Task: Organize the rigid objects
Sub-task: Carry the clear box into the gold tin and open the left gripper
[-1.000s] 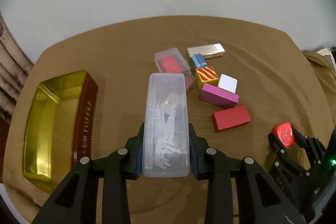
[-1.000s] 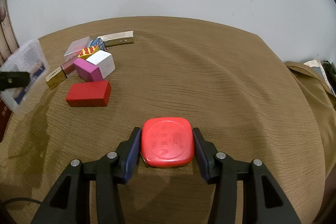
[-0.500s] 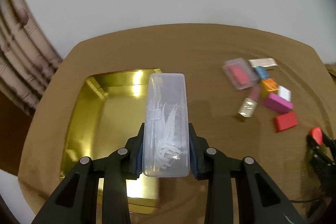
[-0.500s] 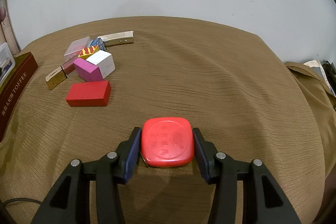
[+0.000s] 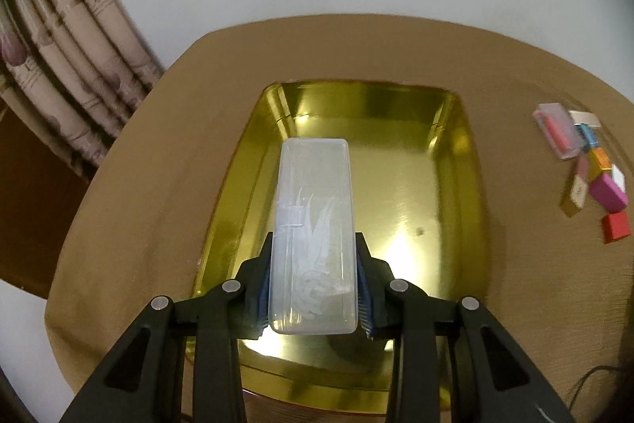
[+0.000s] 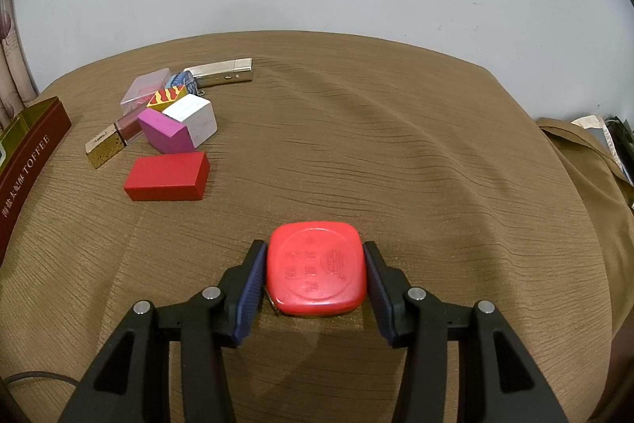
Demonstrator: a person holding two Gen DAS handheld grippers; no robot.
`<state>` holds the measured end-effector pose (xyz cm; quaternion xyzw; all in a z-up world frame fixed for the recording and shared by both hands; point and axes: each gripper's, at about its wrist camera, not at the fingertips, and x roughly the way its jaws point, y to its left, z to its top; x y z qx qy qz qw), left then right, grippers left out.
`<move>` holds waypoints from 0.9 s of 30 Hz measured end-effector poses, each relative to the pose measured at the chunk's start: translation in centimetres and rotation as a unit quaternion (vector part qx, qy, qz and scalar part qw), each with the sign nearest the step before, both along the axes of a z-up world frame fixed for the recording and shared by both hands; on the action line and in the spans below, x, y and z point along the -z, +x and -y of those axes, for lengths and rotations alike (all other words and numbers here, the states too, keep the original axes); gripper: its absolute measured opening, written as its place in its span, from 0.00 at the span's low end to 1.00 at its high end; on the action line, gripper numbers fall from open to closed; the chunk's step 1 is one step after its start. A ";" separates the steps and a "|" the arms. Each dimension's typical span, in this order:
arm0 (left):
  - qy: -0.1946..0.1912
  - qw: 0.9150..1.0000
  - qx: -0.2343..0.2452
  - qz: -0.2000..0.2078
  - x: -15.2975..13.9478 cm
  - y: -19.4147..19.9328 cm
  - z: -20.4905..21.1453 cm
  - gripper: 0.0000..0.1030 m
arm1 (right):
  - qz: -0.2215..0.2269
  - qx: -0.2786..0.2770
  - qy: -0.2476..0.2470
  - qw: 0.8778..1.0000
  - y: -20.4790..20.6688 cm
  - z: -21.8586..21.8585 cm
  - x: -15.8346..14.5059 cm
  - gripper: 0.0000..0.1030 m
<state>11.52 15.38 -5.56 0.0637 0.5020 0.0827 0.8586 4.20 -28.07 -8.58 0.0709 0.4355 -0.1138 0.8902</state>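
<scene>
My left gripper (image 5: 313, 288) is shut on a clear plastic case (image 5: 313, 224) with white pieces inside, held lengthwise over the gold tin tray (image 5: 455, 153). The tray's inside is bare. My right gripper (image 6: 315, 276) is shut on a red rounded-square tape measure (image 6: 315, 270), low over the brown tablecloth (image 6: 396, 145). The tray's dark red side (image 6: 27, 157) with "TOFFEE" lettering shows at the left edge of the right wrist view.
A cluster of small things lies left of the right gripper: red block (image 6: 166, 176), magenta block (image 6: 164, 129), white cube (image 6: 194, 117), flame-patterned block (image 6: 166, 97), gold lighter (image 6: 105, 145), clear pink case (image 6: 144, 86), silver bar (image 6: 220, 72). A curtain (image 5: 59, 66) hangs left of the table.
My left gripper has carried the clear case leftward from beside the block cluster to above the gold tray. The right gripper and red tape measure have stayed still.
</scene>
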 end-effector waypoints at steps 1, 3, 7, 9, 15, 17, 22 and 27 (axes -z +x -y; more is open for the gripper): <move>0.000 1.000 0.000 -0.002 0.0 -0.1 -0.3 0.30 | 0.000 0.000 0.000 1.000 0.0 0.0 0.0 0.48; -0.001 1.000 -0.002 -0.004 0.5 0.0 -0.8 0.30 | 0.000 0.000 0.000 1.000 0.0 0.0 0.0 0.48; -0.003 1.000 -0.003 -0.013 1.2 0.3 -1.4 0.30 | 0.000 -0.001 0.001 1.000 0.0 0.0 0.0 0.48; -0.006 1.000 -0.007 -0.015 1.6 0.4 -1.9 0.30 | 0.000 -0.001 0.000 1.000 0.0 -0.1 0.0 0.48; -0.003 1.000 -0.010 -0.022 2.2 0.6 -2.5 0.30 | 0.000 -0.001 0.000 1.000 0.0 0.0 0.0 0.48; -0.006 1.000 -0.013 -0.023 2.4 0.6 -2.7 0.30 | 0.000 -0.001 0.000 1.000 -0.1 0.0 0.1 0.48; -0.006 1.000 -0.015 -0.024 2.6 0.6 -2.9 0.31 | 0.001 -0.001 0.001 1.000 -0.1 0.0 0.1 0.48; -0.004 0.999 -0.017 -0.030 2.8 0.6 -2.7 0.32 | 0.001 -0.001 0.001 1.000 -0.1 0.0 0.1 0.48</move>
